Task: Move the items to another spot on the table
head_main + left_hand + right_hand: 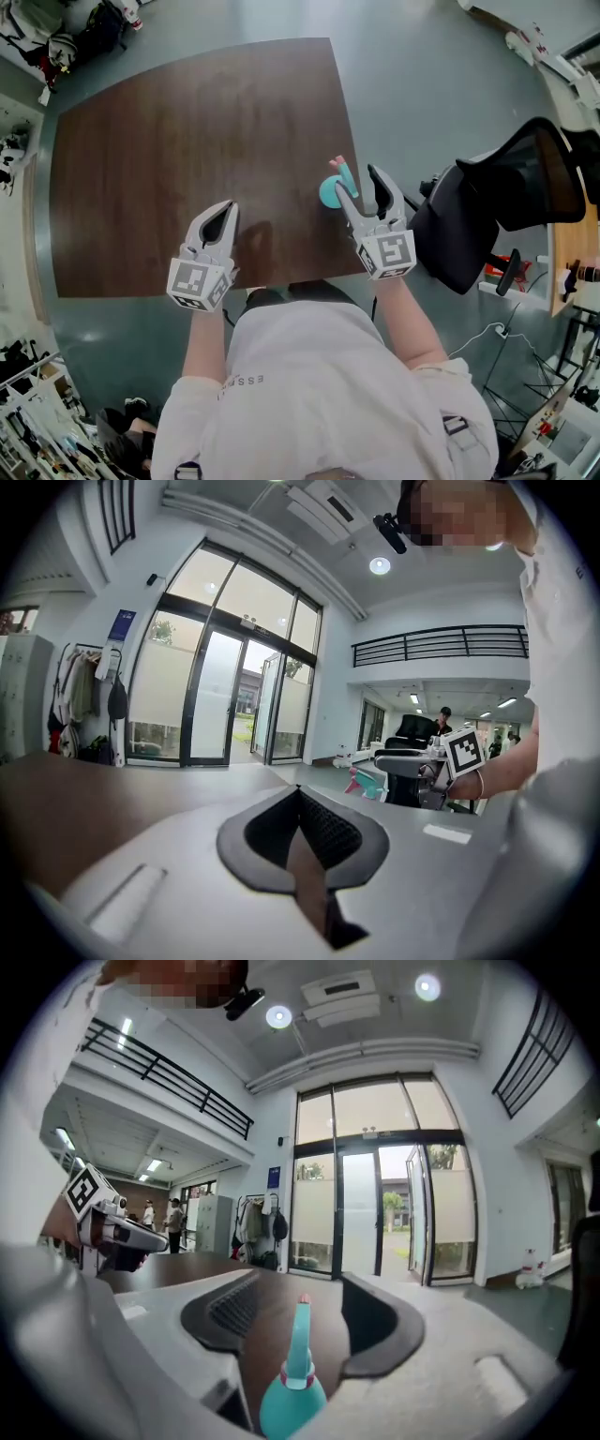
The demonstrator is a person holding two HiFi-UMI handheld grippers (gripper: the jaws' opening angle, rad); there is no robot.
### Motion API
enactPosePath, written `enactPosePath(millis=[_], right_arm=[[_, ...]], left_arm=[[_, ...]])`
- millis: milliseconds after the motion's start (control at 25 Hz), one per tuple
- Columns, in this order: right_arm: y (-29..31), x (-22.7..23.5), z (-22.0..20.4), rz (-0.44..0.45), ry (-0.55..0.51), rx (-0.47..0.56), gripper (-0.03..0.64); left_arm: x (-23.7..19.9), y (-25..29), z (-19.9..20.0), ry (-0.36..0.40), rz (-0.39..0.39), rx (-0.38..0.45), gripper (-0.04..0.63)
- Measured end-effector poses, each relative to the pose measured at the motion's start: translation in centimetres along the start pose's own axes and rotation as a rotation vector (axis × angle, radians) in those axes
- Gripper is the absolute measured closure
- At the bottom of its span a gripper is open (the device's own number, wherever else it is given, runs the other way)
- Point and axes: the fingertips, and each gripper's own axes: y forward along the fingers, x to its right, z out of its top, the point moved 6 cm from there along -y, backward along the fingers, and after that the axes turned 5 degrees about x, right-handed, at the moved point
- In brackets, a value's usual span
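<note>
Right gripper (359, 184) sits released around the teal bottle (330, 193) — a clumsy pull-back could knock it off the table (187, 141) edge.

We record one teal bulb bottle (330, 193) with a pink collar and a narrow, pink-tipped nozzle. It rests on the brown table (169, 169) near its right edge, nozzle pointing away from us.
</note>
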Motion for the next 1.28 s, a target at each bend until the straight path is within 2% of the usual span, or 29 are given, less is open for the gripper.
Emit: enactPosePath(millis=[40,80,120,200,440,560,680,800,920,1120,1280], right_arm=[[-0.5,-0.4,0.6,-0.035,-0.032,0.017,0.421],[-1.0,-0.9,1.0,-0.068,-0.068,0.025,0.559],[-1.3,-1.6,1.2,-0.094,-0.098,0.025,0.627],[-1.8,-3.3,1.5,-0.125,-0.116,0.013,0.627],[-3.9,-8.7,1.5,-0.208,-0.057,-0.045,0.627],[-4.7,-13.4,0.3,-0.201,-0.037,-0.092,0.627],[-5.2,-17.8,-1.3,-0.158,0.005,-0.147,0.627],[-5.5,-20.9,-2.2,-0.106,0.042,-0.189,0.627],[-5.6,-23.2,-2.0,-0.071,0.056,-0.196,0.627],[-5.6,-25.6,-0.8,-0.017,0.051,-0.148,0.627],[-7.5,-27.9,0.4,0.019,0.047,-0.109,0.627]], left_arm=[[-0.2,-0.4,0.3,0.002,-0.007,0.009,0.588],[-0.5,-0.8,0.6,0.003,-0.015,0.016,0.588],[-0.7,-1.4,0.7,0.005,-0.025,0.021,0.588],[-1.2,-2.7,1.0,0.012,-0.053,0.023,0.587],[-3.5,-7.7,1.4,0.035,-0.114,0.014,0.587],[-4.2,-10.1,0.8,0.087,-0.151,-0.028,0.586],[-5.1,-11.9,0.0,0.07,-0.17,-0.049,0.586],[-5.6,-13.7,-0.4,0.032,-0.158,-0.032,0.587],[-5.8,-15.8,0.1,0.035,-0.135,0.011,0.586],[-5.7,-19.0,0.1,-0.019,-0.087,0.08,0.588],[-4.9,-23.2,-0.1,-0.011,-0.03,0.099,0.588]])
